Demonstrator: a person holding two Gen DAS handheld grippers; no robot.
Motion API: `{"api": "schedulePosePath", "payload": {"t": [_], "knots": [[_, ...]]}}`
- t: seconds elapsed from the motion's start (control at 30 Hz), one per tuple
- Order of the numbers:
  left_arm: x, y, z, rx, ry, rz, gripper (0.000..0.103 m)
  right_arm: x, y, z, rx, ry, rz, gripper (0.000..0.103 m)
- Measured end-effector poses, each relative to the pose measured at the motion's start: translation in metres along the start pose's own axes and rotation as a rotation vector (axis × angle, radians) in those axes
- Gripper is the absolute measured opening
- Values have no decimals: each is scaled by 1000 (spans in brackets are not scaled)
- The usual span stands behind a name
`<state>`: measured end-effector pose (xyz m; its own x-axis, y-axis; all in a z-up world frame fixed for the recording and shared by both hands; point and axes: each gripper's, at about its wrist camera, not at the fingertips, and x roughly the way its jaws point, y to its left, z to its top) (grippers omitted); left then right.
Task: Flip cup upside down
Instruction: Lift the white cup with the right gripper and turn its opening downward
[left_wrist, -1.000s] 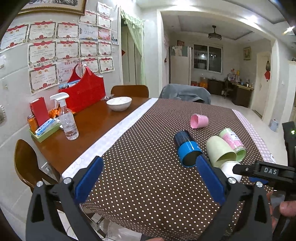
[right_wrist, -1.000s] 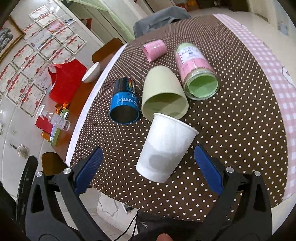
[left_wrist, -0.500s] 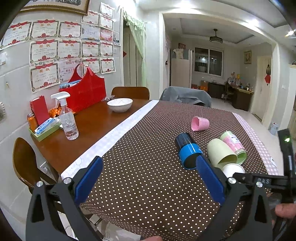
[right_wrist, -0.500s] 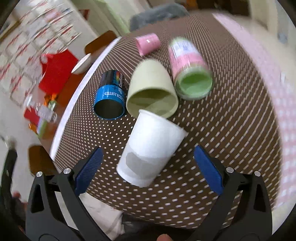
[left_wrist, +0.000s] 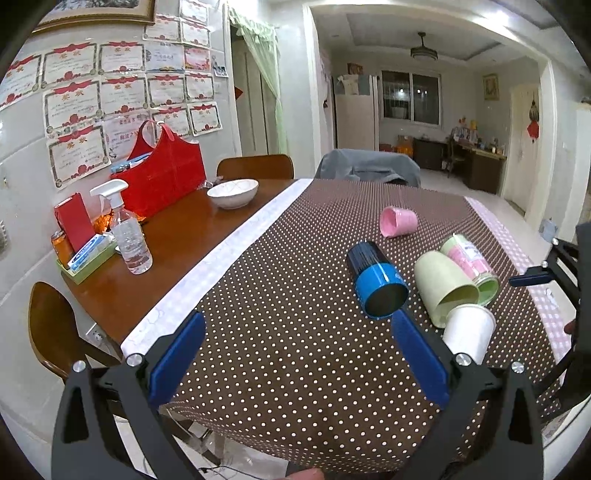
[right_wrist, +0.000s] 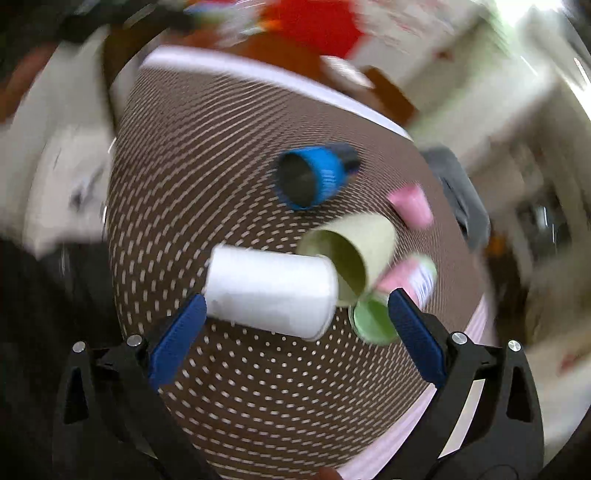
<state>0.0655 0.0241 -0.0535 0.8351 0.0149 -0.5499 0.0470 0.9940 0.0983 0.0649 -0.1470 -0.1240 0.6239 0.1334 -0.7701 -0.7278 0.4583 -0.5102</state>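
Note:
A white paper cup (right_wrist: 271, 291) lies on its side on the brown dotted tablecloth (right_wrist: 177, 184), between the wide-open blue fingers of my right gripper (right_wrist: 295, 325), which is empty. The right wrist view is blurred by rotation. In the left wrist view the white cup (left_wrist: 467, 332) lies at the right, its rim against a pale green cup (left_wrist: 445, 291). My left gripper (left_wrist: 295, 354) is open and empty above the tablecloth's near part, left of the cups.
A blue cup (left_wrist: 376, 284), a pink-and-green jar (left_wrist: 471, 264) and a small pink cup (left_wrist: 399, 226) also lie on their sides. On the bare wood at the left stand a white bowl (left_wrist: 232, 192), a spray bottle (left_wrist: 129, 236) and a red bag (left_wrist: 166, 170).
My right gripper has rolled sharply, so the cups appear rotated in its view; the white cup stays between its open fingers. The left gripper has barely moved.

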Motion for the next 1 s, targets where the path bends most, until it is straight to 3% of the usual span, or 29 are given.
{"api": "schedulePosePath", "payload": {"t": [0.1, 0.2, 0.53, 0.77, 0.87, 1.0], "knots": [[6, -4, -1, 19, 28, 8, 99, 7, 0, -1, -110, 6, 48, 97], [16, -9, -4, 37, 62, 25, 99, 23, 1, -1, -291, 49, 41, 97], [42, -7, -10, 51, 144, 66, 99, 55, 15, 16, -640, 94, 104, 97], [51, -3, -17, 38, 177, 59, 99, 80, 20, 35, -633, 183, 205, 96], [50, -3, -17, 37, 172, 51, 99, 84, 18, 44, -602, 215, 240, 85], [50, -6, -19, 41, 170, 41, 99, 91, 21, 50, -604, 249, 250, 82]]}}
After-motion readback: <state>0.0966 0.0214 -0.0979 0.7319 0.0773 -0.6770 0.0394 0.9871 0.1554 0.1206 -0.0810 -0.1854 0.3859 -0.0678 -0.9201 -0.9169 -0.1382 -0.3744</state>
